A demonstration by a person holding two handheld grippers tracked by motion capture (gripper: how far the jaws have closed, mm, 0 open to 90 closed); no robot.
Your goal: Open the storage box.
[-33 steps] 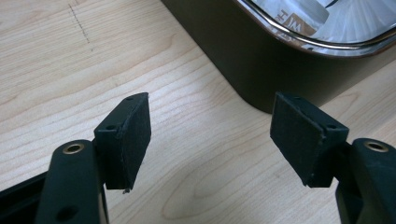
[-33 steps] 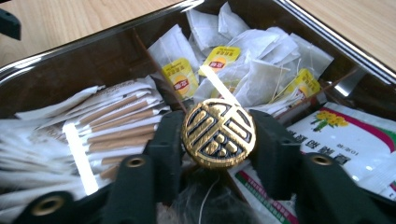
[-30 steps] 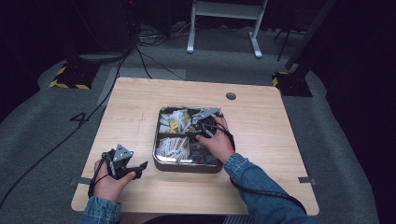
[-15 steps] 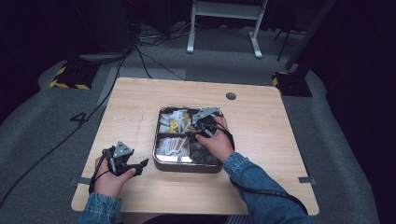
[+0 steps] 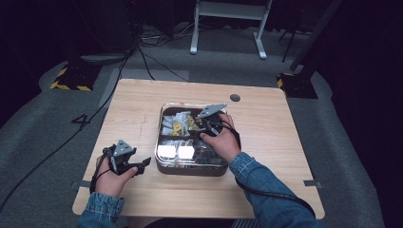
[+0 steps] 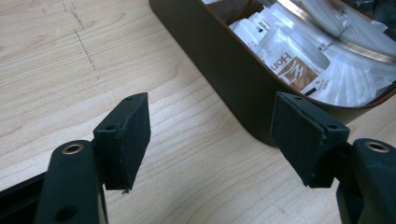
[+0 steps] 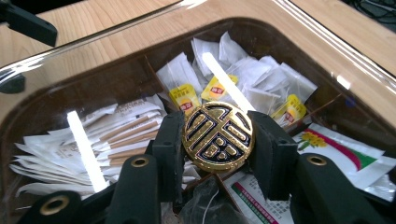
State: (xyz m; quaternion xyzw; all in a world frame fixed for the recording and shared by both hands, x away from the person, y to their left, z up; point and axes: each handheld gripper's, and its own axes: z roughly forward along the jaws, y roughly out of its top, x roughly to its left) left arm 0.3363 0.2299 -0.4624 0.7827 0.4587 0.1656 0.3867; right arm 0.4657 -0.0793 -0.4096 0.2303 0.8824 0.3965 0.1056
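Observation:
A dark rounded box (image 5: 190, 170) sits mid-table, divided into compartments of tea bags (image 7: 187, 95) and white sachets (image 7: 116, 135). A clear lid (image 7: 88, 42) covers it, with a round gold-and-black knob (image 7: 218, 135) at its centre. My right gripper (image 7: 215, 133) is shut on that knob, one pad on each side; from above the right gripper (image 5: 197, 128) lies over the box's middle. My left gripper (image 6: 212, 126) hovers open just above the wood, close to the box's near left corner (image 6: 219, 60), nothing between its pads. In the high view the left gripper (image 5: 142, 165) points at the box.
The wooden table (image 5: 266, 190) has a cable hole (image 5: 235, 98) at the back right. Behind it stand a white frame's legs (image 5: 259, 45), floor cables (image 5: 142, 52) and yellow-black blocks (image 5: 71, 78). Bare wood lies left and right of the box.

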